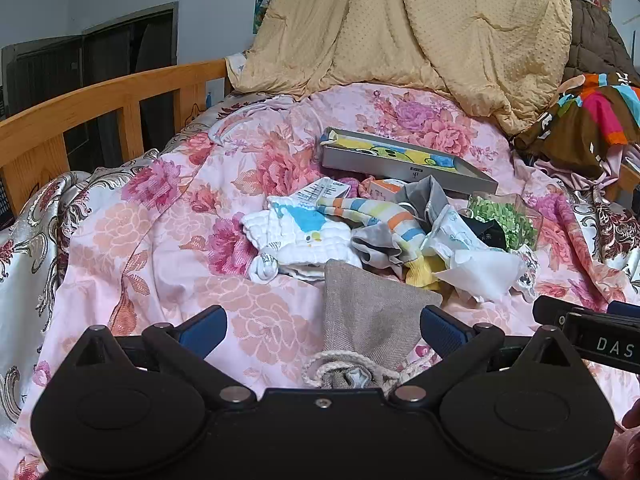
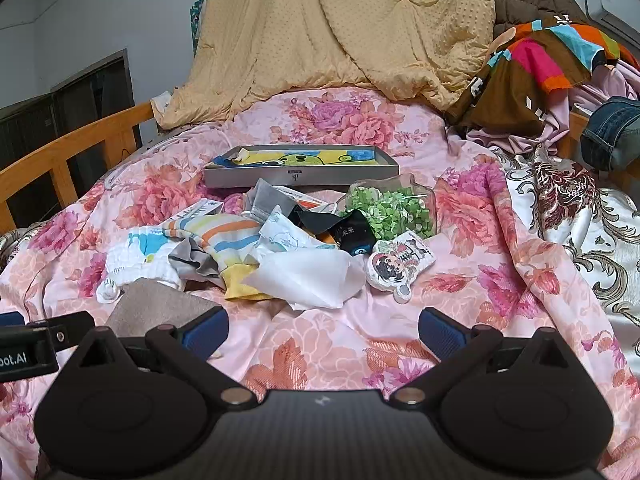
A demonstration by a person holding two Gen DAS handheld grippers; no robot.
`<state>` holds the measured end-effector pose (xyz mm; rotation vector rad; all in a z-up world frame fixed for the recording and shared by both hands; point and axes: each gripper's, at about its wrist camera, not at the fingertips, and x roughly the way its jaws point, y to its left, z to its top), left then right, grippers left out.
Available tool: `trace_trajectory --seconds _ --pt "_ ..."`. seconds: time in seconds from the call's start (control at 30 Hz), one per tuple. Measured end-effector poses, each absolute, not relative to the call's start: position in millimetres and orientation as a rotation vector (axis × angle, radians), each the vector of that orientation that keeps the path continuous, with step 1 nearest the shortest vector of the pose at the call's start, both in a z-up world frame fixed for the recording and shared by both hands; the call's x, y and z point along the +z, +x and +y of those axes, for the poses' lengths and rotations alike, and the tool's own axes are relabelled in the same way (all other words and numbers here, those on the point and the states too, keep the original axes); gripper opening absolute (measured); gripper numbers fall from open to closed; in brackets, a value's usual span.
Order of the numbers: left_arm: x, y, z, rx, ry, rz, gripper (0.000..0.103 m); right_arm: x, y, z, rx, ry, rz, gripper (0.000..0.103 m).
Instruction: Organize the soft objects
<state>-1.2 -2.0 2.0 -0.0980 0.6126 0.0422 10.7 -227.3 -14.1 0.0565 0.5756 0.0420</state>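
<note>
We work over a bed spread with a pink floral quilt [image 1: 168, 264], its wooden rail [image 1: 100, 100] at ten o'clock and a tan blanket [image 1: 420, 28] at twelve. Our left gripper [image 1: 323, 330] and right gripper [image 2: 323, 332] gape wide, empty. The soft clutter pile [image 1: 360, 232] lies centre, a grey drawstring pouch [image 1: 372, 320] at six

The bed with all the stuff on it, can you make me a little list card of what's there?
surface: pink floral bedspread
pile: striped cloth, white quilted cloth, white tissue
nearest: grey drawstring pouch, between the left gripper's fingers, not pinched
behind: grey tray
left gripper: open
right gripper: open, empty
</note>
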Motion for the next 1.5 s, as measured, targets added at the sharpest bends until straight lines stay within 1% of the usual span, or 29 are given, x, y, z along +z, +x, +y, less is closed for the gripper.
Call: trace_trajectory --seconds 1.5 --pt "-7.5 0.1 7.9 0.042 -0.108 0.617 0.102 -15.0 10.4 -227.9 0.042 0.061 0.573 0.103"
